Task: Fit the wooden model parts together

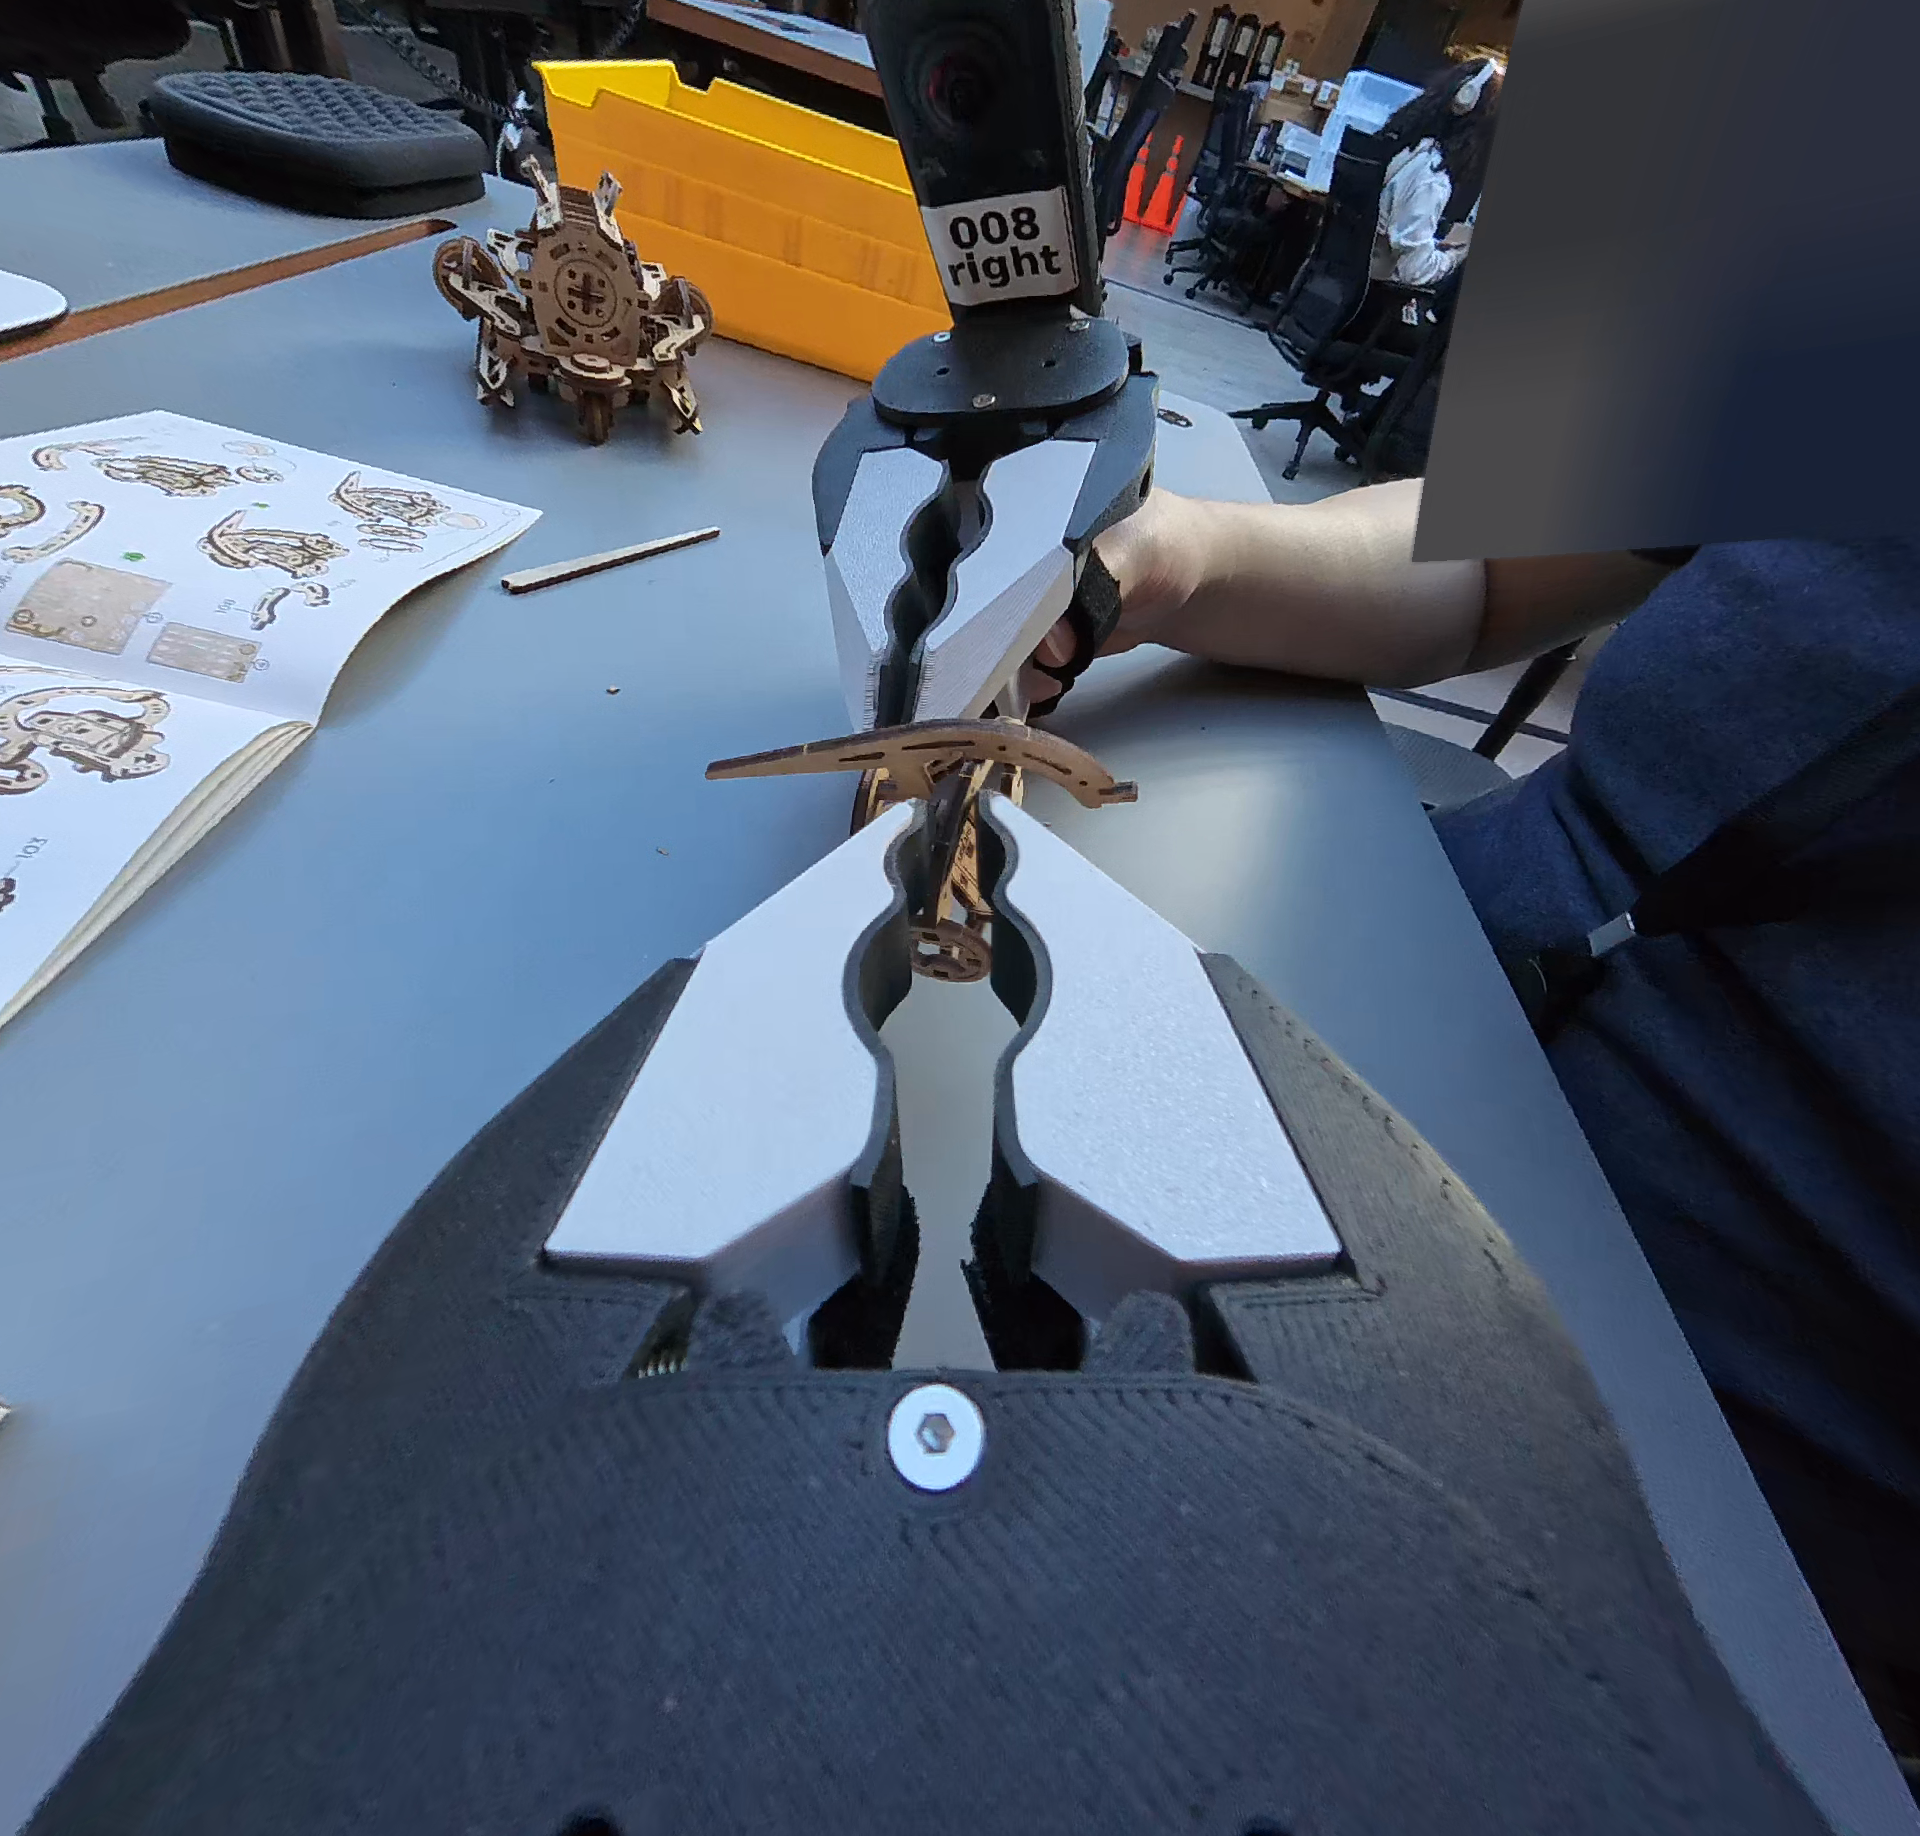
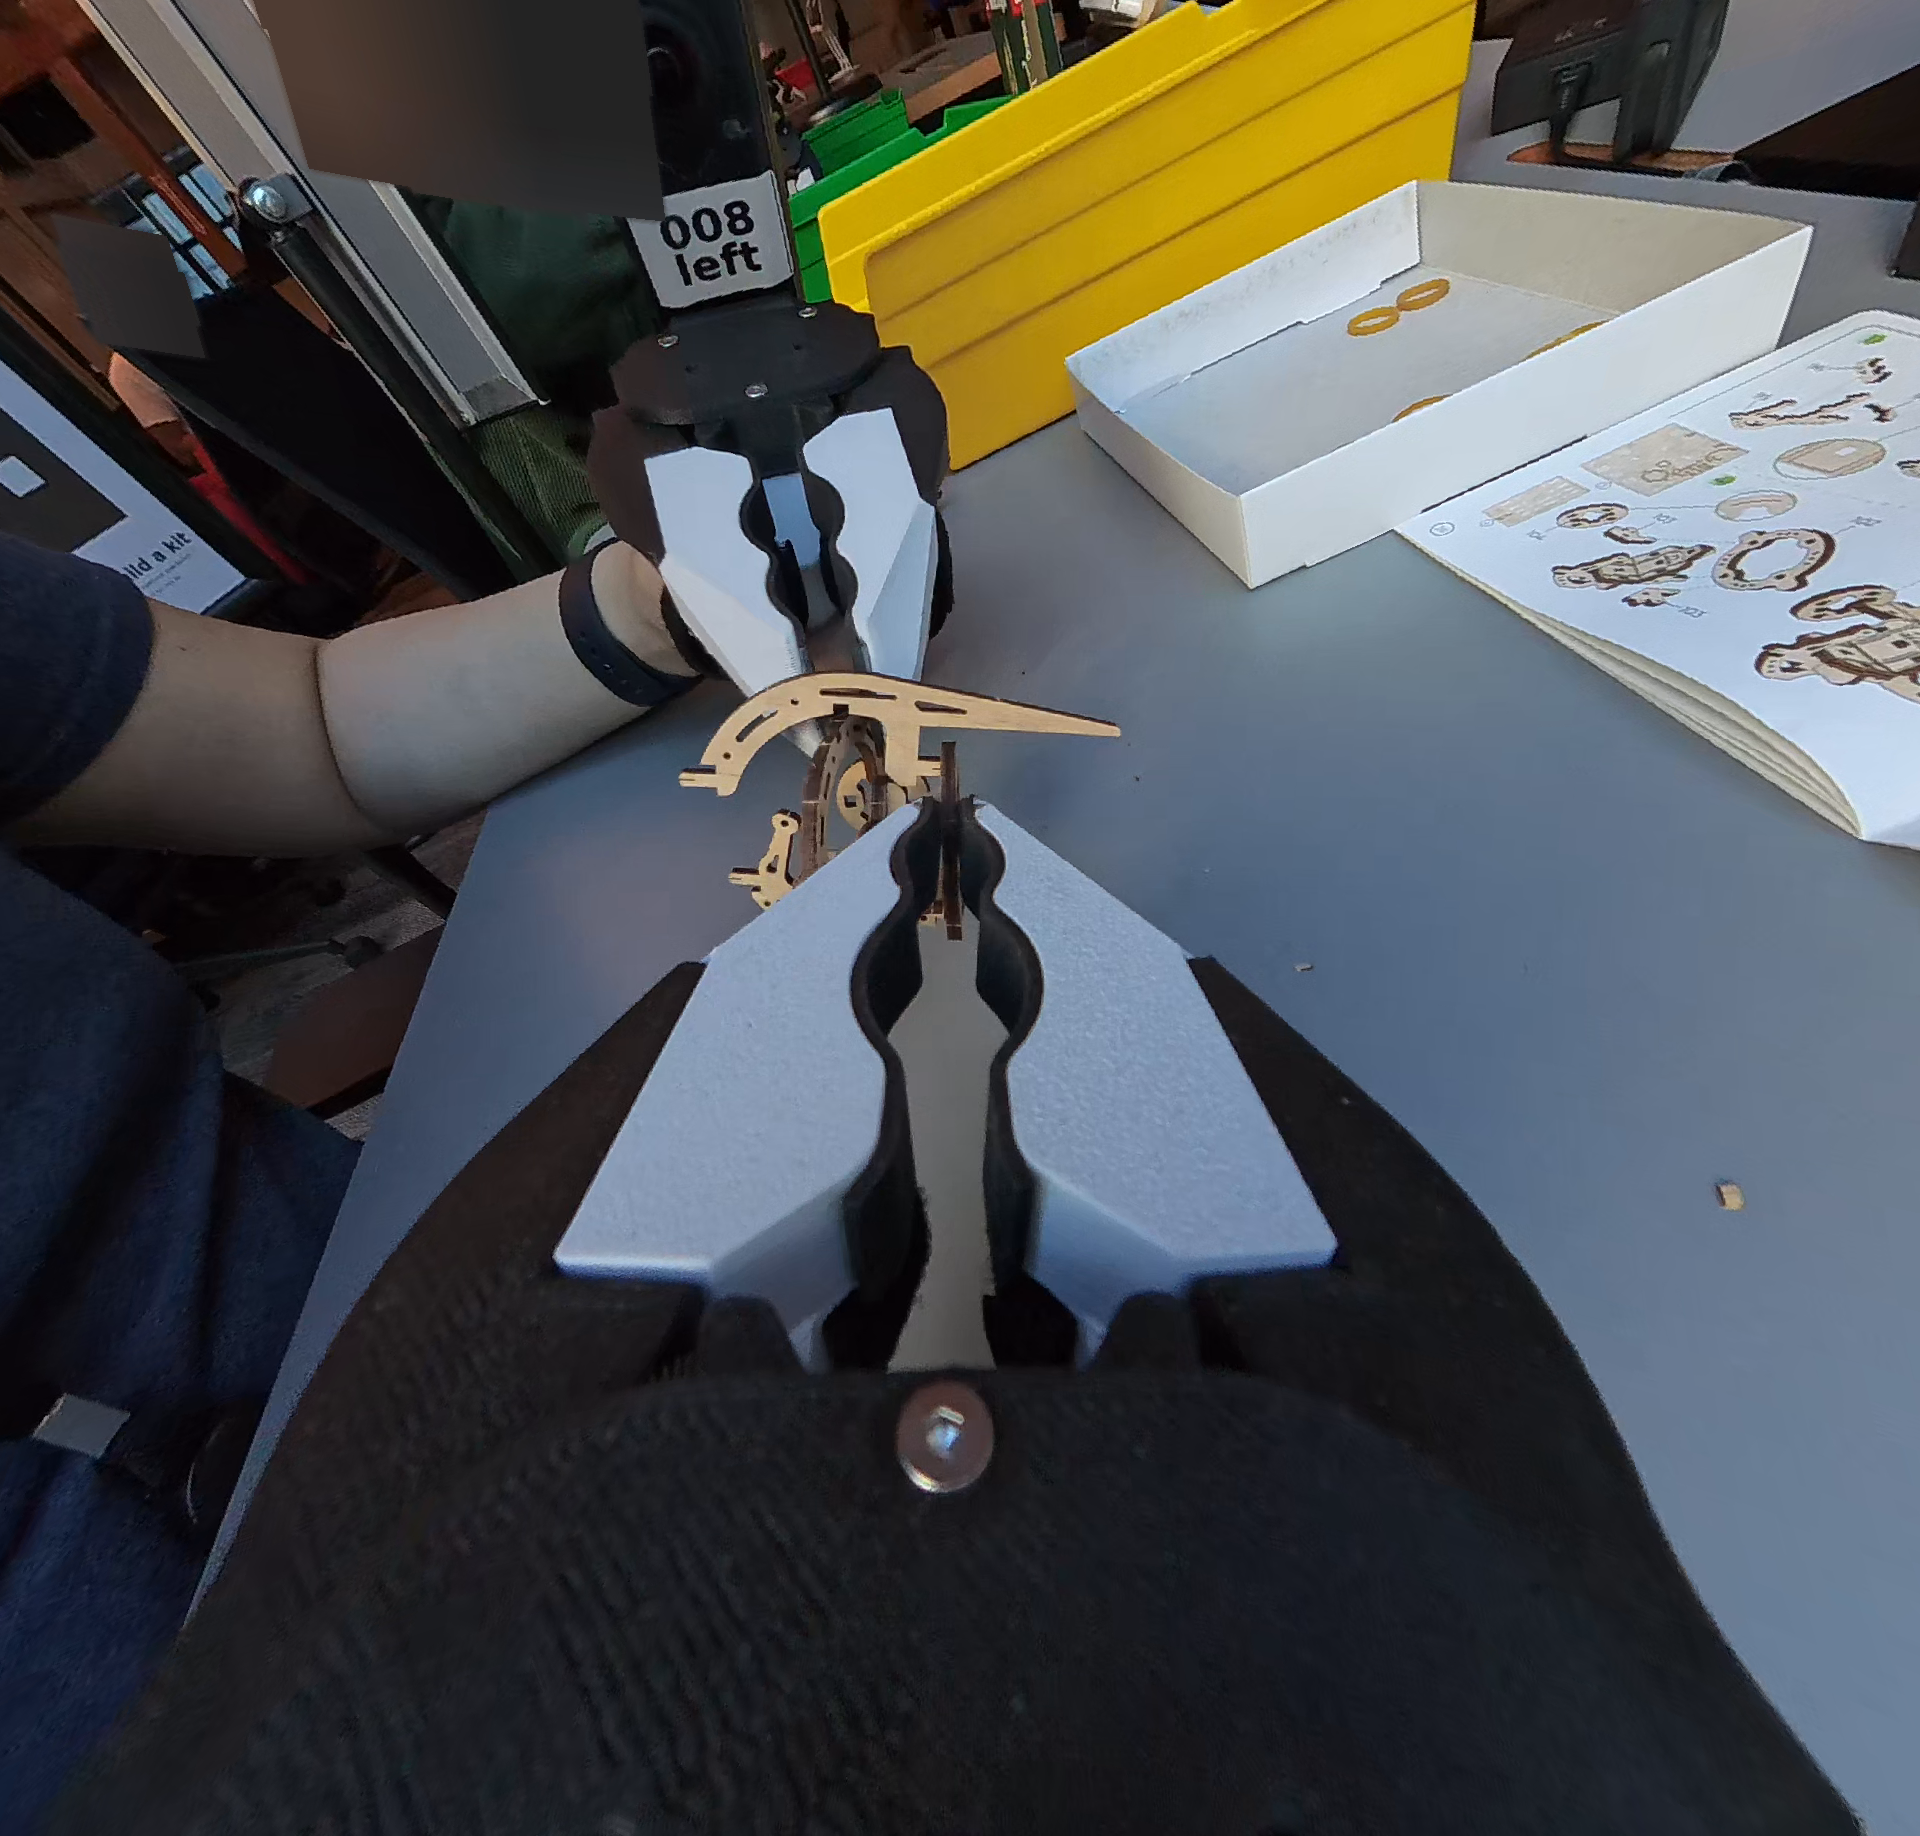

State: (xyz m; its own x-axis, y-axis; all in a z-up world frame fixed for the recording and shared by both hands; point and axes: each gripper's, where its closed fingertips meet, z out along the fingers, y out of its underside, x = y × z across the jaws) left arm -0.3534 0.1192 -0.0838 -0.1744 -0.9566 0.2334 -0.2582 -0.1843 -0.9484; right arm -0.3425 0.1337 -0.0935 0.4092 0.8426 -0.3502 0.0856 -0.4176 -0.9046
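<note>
My left gripper [image 1: 948, 815] is shut on a small wooden sub-assembly [image 1: 951, 939] with a gear-like ring, held above the grey table [image 1: 520, 903]. A flat curved wooden piece [image 1: 925, 747] sits across its top. My right gripper [image 2: 940, 815] faces it tip to tip and is shut on a thin upright wooden plate [image 2: 948, 856] at the sub-assembly's [image 2: 844, 789] side. The curved piece also shows in the right wrist view [image 2: 883, 711], just under the left gripper [image 2: 831, 674]. The right gripper [image 1: 899, 711] stands behind the curved piece. Whether the plate is seated in the sub-assembly is hidden.
A finished wooden model [image 1: 577, 321] and a loose wooden stick [image 1: 608, 560] lie far left. An open instruction booklet [image 1: 208, 581] [image 2: 1714, 560], a white box tray [image 2: 1288, 498] and a yellow bin [image 2: 1143, 176] [image 1: 748, 207] stand nearby. The table edge [image 1: 1455, 851] is close beside the person. The tips of both grippers are at nearly the same place. It is some 30 cm from my right tips to the finished wooden model [image 1: 577, 321].
</note>
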